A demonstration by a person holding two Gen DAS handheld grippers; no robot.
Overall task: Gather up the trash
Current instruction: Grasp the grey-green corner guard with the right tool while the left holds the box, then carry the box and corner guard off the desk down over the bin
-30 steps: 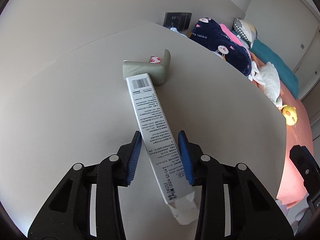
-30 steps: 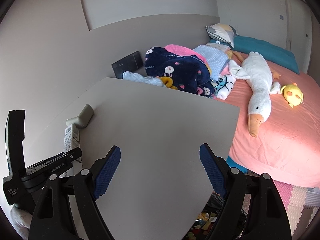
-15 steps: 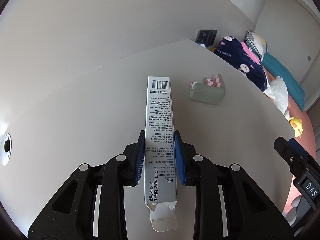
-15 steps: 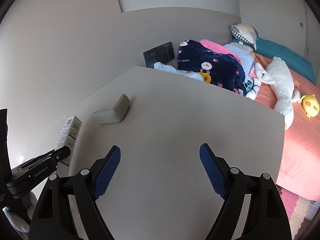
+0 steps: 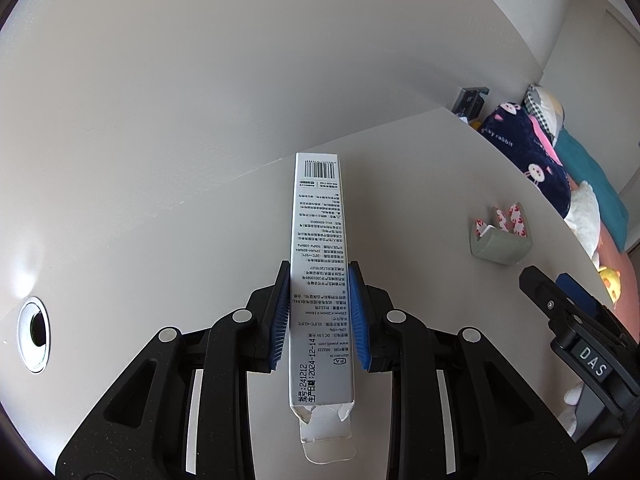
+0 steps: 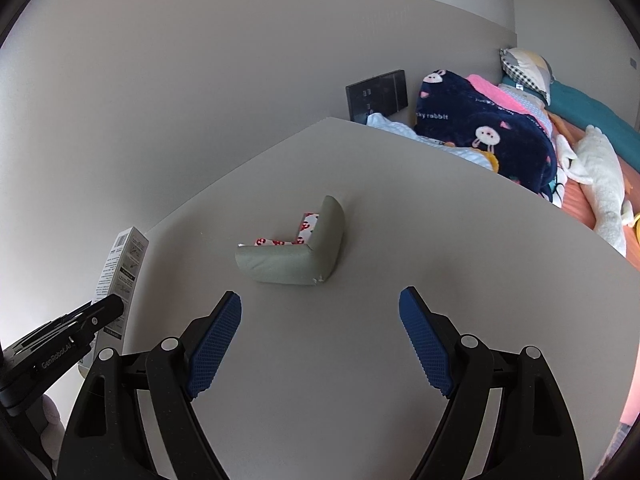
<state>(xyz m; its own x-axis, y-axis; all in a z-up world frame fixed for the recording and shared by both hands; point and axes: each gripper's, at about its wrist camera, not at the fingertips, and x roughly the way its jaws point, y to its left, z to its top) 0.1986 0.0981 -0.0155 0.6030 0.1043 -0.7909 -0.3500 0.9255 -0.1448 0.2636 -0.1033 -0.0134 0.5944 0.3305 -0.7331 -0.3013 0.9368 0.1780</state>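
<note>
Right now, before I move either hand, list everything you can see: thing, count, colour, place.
Long carton: one, silver-white with print, end flap open, clamped in left gripper, above table.
Corner guard: one, grey-green, L-shaped, red-patterned inside, on table, ahead of right gripper.
Table: one, light grey.
Cable hole: one, at left.
Dark panel: one, on wall behind table.
Navy blanket: one, rabbit print, on bed.
White plush: one, on pink bedsheet.
Left gripper: black, blue pads, shut on carton.
Right gripper: black, blue pads, open, empty.

Likely home bedroom, bed [image 6: 592, 120], pillow [image 6: 526, 70], plush toy [image 6: 604, 176]
</note>
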